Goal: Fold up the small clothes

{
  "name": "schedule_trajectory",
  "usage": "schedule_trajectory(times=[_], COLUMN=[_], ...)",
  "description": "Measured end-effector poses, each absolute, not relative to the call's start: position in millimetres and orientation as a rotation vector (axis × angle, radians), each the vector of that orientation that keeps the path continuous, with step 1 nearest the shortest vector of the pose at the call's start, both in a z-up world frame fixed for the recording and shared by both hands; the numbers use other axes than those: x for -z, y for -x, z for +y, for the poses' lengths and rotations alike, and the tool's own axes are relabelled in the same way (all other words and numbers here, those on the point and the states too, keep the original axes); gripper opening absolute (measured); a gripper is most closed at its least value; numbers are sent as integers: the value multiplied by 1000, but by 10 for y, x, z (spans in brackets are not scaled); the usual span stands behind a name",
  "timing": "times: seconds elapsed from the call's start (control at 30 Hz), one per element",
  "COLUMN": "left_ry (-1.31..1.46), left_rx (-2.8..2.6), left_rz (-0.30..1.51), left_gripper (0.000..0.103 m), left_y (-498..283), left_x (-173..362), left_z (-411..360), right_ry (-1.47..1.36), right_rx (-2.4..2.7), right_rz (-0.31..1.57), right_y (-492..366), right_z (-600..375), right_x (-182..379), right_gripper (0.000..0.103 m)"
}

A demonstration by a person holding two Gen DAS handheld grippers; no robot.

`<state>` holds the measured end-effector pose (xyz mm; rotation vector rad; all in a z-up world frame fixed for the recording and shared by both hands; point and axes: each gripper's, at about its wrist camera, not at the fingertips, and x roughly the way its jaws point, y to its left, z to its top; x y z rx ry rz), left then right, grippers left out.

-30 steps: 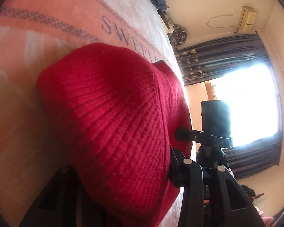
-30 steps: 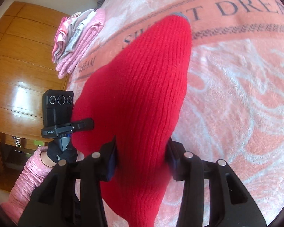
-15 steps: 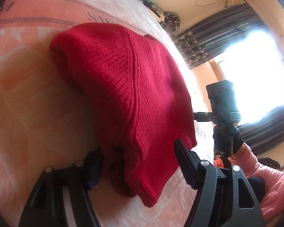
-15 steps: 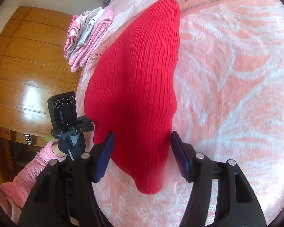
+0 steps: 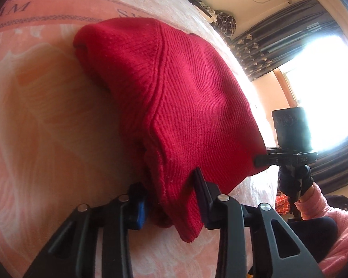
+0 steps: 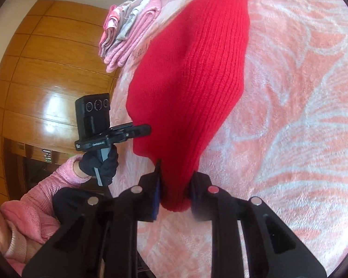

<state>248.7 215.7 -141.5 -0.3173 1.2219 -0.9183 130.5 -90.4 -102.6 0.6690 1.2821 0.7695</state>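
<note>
Left hand-held gripper [image 5: 171, 199] and right hand-held gripper [image 6: 175, 185] each clamped on red knit garment [image 5: 181, 97] corner. Risk: bulky layers slip, fold collapses onto bed [image 6: 290, 115].

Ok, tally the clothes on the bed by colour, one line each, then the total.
Red: 1, the red ribbed knit garment, gripped by the left gripper and the right gripper.
Pink and grey: 1 stack of folded pink and grey clothes; the separate pieces cannot be counted.
Total: 1 garment and 1 stack.
</note>
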Motion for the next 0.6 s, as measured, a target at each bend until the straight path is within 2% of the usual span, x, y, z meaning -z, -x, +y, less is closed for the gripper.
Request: schedule_trajectory(times=[0.17, 0.3, 0.4, 0.53, 0.6], left_ry=[274, 284, 281, 183, 142], left_rx=[922, 929, 924, 883, 849], left_rz=[1204, 1198, 1192, 1183, 1172], left_gripper=[30, 33, 41, 56, 58], left_y=[-2437, -2399, -2362, -2245, -2162], left_x=[1436, 1423, 1392, 1290, 1171], left_z=[2156, 2181, 2165, 2047, 2040], right_ry=[-563, -662, -632, -520, -478], right_rx=[-683, -695, -684, -645, -616], right_rz=[1369, 1339, 1337, 1334, 1327], right_y=[-1213, -1207, -1192, -1133, -1073], right_z=[-884, -937, -898, -819, -827], right_x=[1313, 1412, 1358, 1138, 990], right_gripper=[19, 23, 28, 44, 47])
